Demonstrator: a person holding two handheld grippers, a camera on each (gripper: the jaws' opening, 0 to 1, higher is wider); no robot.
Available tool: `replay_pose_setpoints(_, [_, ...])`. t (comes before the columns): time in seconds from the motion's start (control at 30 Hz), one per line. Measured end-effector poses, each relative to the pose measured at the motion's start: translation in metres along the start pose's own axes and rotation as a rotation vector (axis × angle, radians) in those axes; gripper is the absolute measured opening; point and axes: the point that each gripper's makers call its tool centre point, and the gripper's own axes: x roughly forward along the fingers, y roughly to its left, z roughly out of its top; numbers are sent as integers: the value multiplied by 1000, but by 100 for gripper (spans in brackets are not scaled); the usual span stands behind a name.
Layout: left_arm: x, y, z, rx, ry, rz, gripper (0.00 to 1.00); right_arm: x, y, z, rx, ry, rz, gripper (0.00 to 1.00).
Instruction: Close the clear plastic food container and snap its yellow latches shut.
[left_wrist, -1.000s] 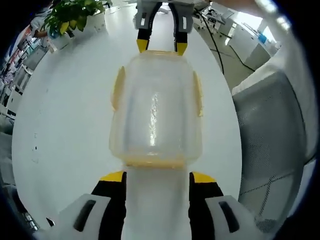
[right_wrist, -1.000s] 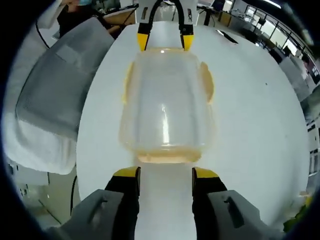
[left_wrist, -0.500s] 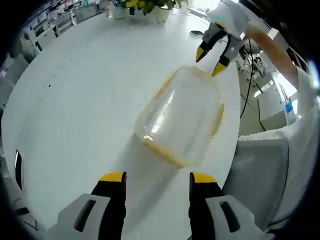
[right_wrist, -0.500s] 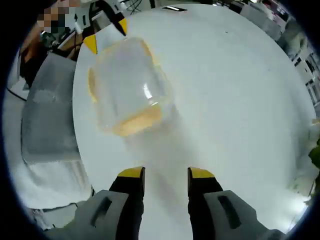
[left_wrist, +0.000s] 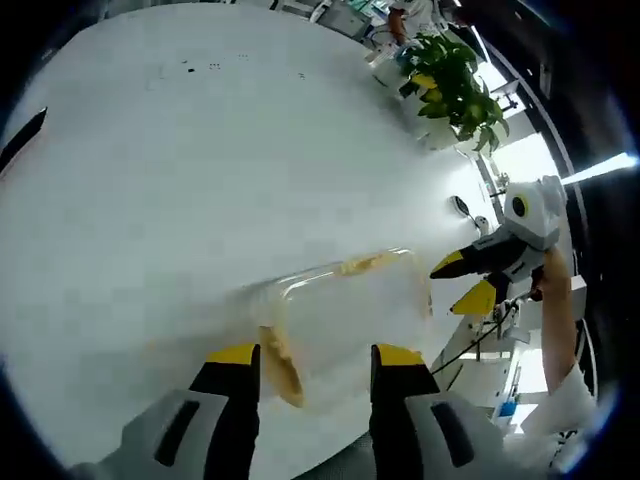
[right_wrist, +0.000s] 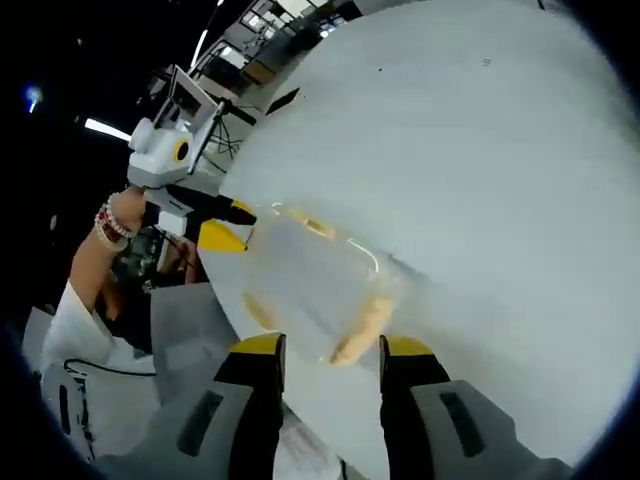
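Clear container (left_wrist: 345, 315) lying on white tabletop (left_wrist: 150, 170), near one edge, lid seemingly in place though too blurred to confirm. Yellow latches visible: one (left_wrist: 368, 264) on far long side, one (left_wrist: 281, 365) at near end just beside left jaw in left gripper view; in right gripper view, latch (right_wrist: 362, 324) close to jaw tips, another faint one (right_wrist: 308, 223) beyond. Whether any latch is snapped down: cannot tell, frames smeared by motion. Left gripper (left_wrist: 306, 352) open, jaws apart, holding nothing, tips just at container's near end. Right gripper (right_wrist: 328, 345) likewise open and empty, tips at opposite end of container; same gripper seen from the side in left gripper view (left_wrist: 470, 282), jaws parted. Left gripper also seen in right gripper view (right_wrist: 228, 224), beside container's far end, held by a hand with a beaded wristband. Potted plant (left_wrist: 452, 82) near far edge of tabletop, well apart. Risks, as judgement: container light and slippery, so a one-sided push on a latch likely to slide it toward the near tabletop edge unless braced by the other gripper; latch pressed off-centre may pop back; lid possibly not seated, so latch could miss its catch.
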Motion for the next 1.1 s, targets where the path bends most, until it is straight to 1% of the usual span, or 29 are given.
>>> replay_pose_setpoints(0.03, [1, 0, 0, -17, -3, 4, 34, 1, 0, 0, 0, 0, -1, 29])
replay_pose_setpoints(0.07, [0, 1, 0, -10, 0, 7, 34, 3, 1, 1, -1, -1, -4, 26])
replay_pose_setpoints(0.1, [0, 2, -1, -11, 1, 17, 32, 4, -5, 1, 2, 6, -44, 25])
replay_pose_setpoints(0.13, [0, 4, -1, -14, 4, 25, 30, 5, -9, -1, -25, 26, -65, 22])
replay_pose_setpoints(0.17, [0, 6, -2, -9, 15, 32, 27, 5, -11, -1, -30, 28, -72, 19])
replay_pose_setpoints(0.23, [1, 8, -6, -8, 35, 37, 25, 7, -18, 0, -25, 39, -95, 17])
replay_pose_setpoints(0.27, [2, 8, -8, -13, 46, 39, 25, 7, -15, 1, -17, 33, -77, 18])
replay_pose_setpoints(0.33, [5, 10, -11, -2, 60, 56, 26, 5, -17, 3, 2, 32, -77, 18])
replay_pose_setpoints(0.4, [8, 14, -14, 11, 72, 81, 26, 5, -17, 6, -7, 27, -76, 18])
replay_pose_setpoints(0.43, [9, 11, -13, 0, 64, 67, 27, 6, -17, 7, -13, 27, -77, 18])
replay_pose_setpoints(0.5, [7, 13, -12, -24, 64, 85, 27, 5, -18, 8, -18, 32, -82, 18])
replay_pose_setpoints(0.57, [7, 13, -12, -11, 68, 86, 27, 5, -18, 8, -20, 34, -83, 18])
replay_pose_setpoints(0.77, [8, 14, -11, -23, 71, 82, 26, 6, -19, 8, -15, 22, -70, 17])
replay_pose_setpoints(0.93, [7, 16, -11, -47, 66, 66, 24, 7, -18, 8, -32, 29, -81, 16])
replay_pose_setpoints(1.1, [8, 14, -11, -47, 66, 57, 22, 9, -18, 8, -21, 31, -65, 17])
